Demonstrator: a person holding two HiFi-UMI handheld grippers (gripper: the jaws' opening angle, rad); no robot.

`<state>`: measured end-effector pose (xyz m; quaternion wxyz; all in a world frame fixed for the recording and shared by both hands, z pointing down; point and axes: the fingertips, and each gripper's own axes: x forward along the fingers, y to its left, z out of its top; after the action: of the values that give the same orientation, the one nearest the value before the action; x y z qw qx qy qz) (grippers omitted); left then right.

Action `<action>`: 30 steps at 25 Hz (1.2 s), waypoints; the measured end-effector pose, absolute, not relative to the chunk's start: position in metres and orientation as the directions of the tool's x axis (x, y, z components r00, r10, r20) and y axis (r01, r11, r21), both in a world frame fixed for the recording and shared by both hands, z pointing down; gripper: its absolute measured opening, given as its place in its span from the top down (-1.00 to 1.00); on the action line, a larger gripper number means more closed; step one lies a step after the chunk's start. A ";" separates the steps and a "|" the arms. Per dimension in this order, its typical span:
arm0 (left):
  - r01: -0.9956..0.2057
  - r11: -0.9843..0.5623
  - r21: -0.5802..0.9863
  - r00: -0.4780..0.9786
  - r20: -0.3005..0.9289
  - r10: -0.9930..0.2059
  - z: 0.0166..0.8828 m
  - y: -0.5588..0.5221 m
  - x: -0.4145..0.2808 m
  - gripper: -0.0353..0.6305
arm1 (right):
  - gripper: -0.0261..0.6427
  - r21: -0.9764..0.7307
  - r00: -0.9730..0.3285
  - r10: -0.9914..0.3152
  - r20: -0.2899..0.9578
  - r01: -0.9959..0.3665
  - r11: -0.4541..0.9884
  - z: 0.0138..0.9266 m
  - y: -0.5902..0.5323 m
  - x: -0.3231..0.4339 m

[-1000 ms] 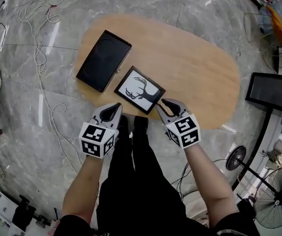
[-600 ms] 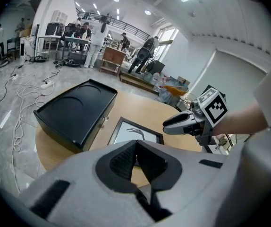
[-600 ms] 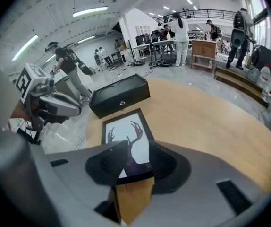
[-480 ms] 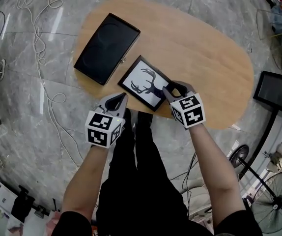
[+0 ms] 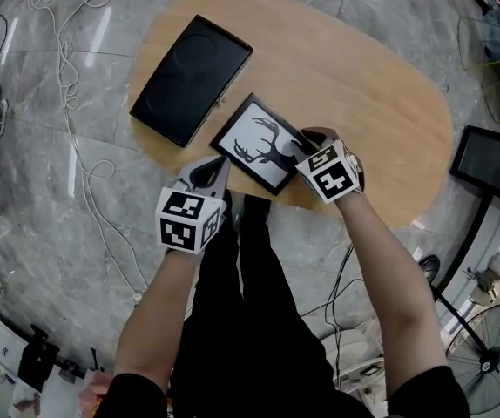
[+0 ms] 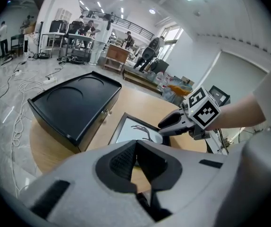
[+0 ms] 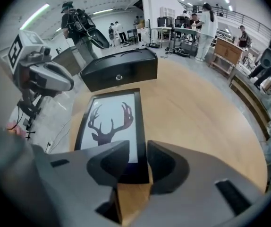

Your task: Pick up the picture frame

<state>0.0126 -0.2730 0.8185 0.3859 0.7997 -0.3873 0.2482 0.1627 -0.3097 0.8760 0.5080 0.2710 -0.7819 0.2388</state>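
black picture frame point(image 7: 111, 122) edge between closing right tool point(image 7: 138, 151) jaws, left tool point(image 6: 136, 145) closed, empty

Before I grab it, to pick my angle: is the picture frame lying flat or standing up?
Lying flat: the picture frame rests face up on the table, print showing.

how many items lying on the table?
2. Black case at the left end of the table; picture frame beside it, at the near edge. None appear hidden.
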 end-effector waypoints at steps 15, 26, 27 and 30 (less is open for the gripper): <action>-0.808 -0.372 0.458 0.586 0.696 -0.415 0.823 -0.261 0.002 0.86 | 0.69 -0.105 -0.193 -0.018 0.981 -0.605 0.790 0.893 -0.312 0.162; -0.804 -0.371 0.466 0.591 0.696 -0.408 0.811 -0.258 -0.001 0.86 | 0.72 -0.071 -0.182 -0.055 0.982 -0.617 0.784 0.889 -0.310 0.164; -0.803 -0.375 0.462 0.591 0.696 -0.408 0.807 -0.259 -0.002 0.86 | 0.72 -0.072 -0.187 -0.059 0.981 -0.625 0.777 0.886 -0.309 0.164; -0.802 -0.388 0.455 0.592 0.690 -0.416 0.794 -0.264 -0.006 0.86 | 0.72 -0.098 -0.214 -0.075 0.974 -0.694 0.713 0.876 -0.306 0.168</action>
<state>-0.0061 -0.2645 0.7944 0.4003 0.7975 -0.3818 0.2408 0.1682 -0.3062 0.8758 0.5689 0.2633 -0.7301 0.2721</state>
